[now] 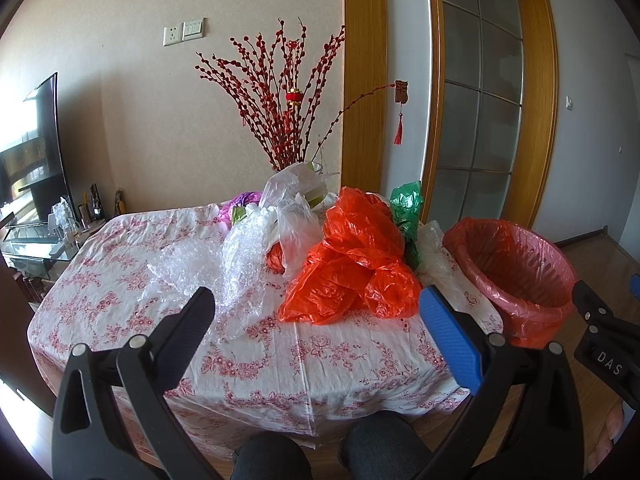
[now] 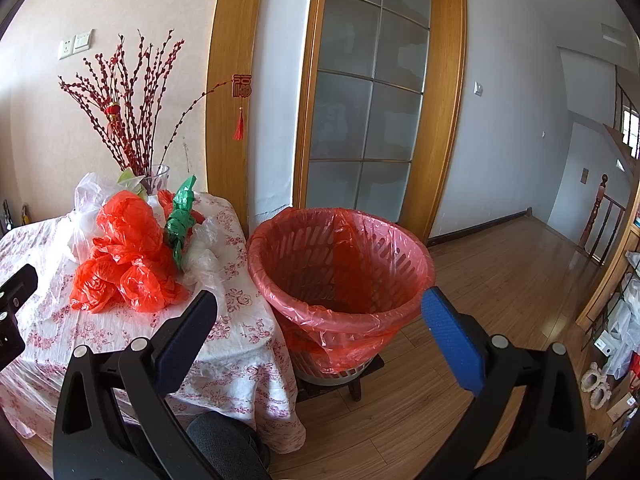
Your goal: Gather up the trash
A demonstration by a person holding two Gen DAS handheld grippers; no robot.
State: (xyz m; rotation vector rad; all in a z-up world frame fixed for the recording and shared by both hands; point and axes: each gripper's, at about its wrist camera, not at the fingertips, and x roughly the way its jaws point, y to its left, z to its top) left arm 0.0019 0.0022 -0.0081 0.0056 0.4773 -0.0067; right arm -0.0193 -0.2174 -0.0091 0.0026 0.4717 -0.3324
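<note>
Left wrist view: a table [image 1: 320, 368] under a white cloth printed with pink flowers fills the near half of a living room with cream walls and a wooden floor. A heap of plastic trash lies on its far right part: crumpled orange bags [image 1: 352, 264], clear bubble wrap [image 1: 236, 268] to their left, a white bag [image 1: 296, 224] behind, and a green bag [image 1: 406, 208] at the far right. Behind the heap a glass vase of red budded branches [image 1: 280, 96] stands against the wall, near a wood-framed door with frosted panes [image 1: 480, 92]. A television [image 1: 32, 152] sits at far left.

The left gripper [image 1: 320, 324] hangs above the near edge of the cloth, its jaws spread wide and holding nothing. In the right wrist view, the right gripper [image 2: 320, 328] is likewise spread wide and empty, held above the gap between table and bin. A slatted waste basket [image 2: 340, 264] lined with a pink-red bag stands on a low stool just right of the table, its mouth clear. The orange bags [image 2: 128, 256] lie well left of it on the cloth. A stair railing [image 2: 600, 216] shows at far right.
</note>
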